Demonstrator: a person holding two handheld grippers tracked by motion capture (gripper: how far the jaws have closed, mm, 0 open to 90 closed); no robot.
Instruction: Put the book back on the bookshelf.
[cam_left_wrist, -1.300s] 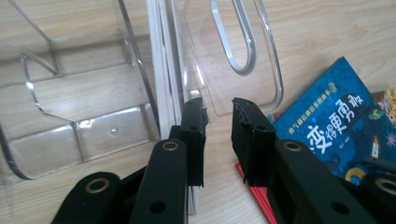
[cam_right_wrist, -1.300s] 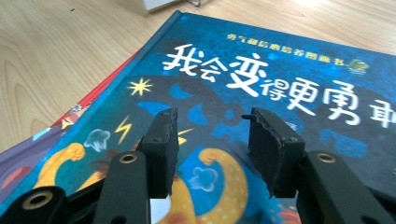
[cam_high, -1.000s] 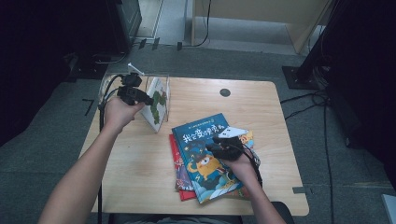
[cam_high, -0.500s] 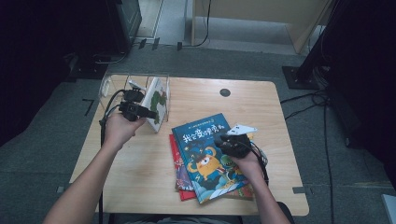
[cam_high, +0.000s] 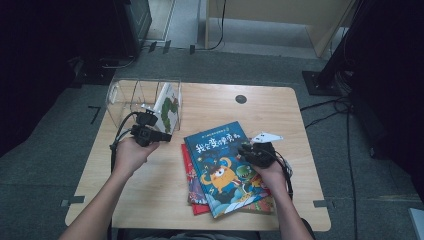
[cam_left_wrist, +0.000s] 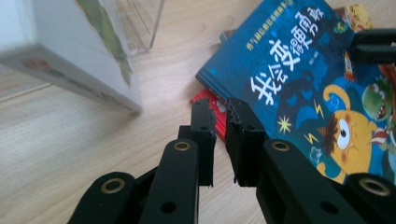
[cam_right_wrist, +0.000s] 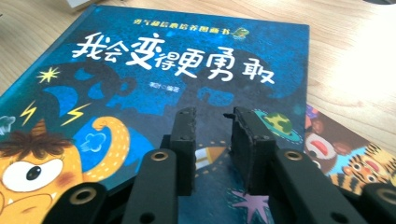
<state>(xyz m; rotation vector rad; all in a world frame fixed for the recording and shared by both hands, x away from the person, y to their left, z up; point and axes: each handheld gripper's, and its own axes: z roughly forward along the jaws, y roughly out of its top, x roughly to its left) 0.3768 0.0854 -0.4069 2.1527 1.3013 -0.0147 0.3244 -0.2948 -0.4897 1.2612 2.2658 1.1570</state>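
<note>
The blue hardcover picture book with white Chinese title lettering and an orange one-eyed monster (cam_high: 222, 167) lies flat just right of the centre of the high view, on top of a small stack. Its long axis runs from the upper left toward the lower right of the frame, spine side to the left, title end pointing up toward the far edge of the table. A red book (cam_high: 192, 177) pokes out beneath it along the left edge, and a book with a tiger on its cover (cam_right_wrist: 355, 149) shows under its right side. The lower corner of the stack sits close to the near edge of the light wooden table (cam_high: 150, 200); bare wood lies open to the left of the stack and above it.

The right gripper (cam_high: 249, 150) hovers over the right edge of the blue cover. In the right gripper view its jaws stand a moderate gap apart with nothing between them, the cover directly below; whether the tips touch it cannot be told.

The left gripper (cam_high: 165, 136) sits at centre left, jaws nearly closed with only a thin slit, empty, aimed toward the blue book's upper left corner. Just beside it a white book with green leaves (cam_high: 169, 107) stands tilted in a clear plastic box (cam_high: 120, 95) at the upper left.
</note>
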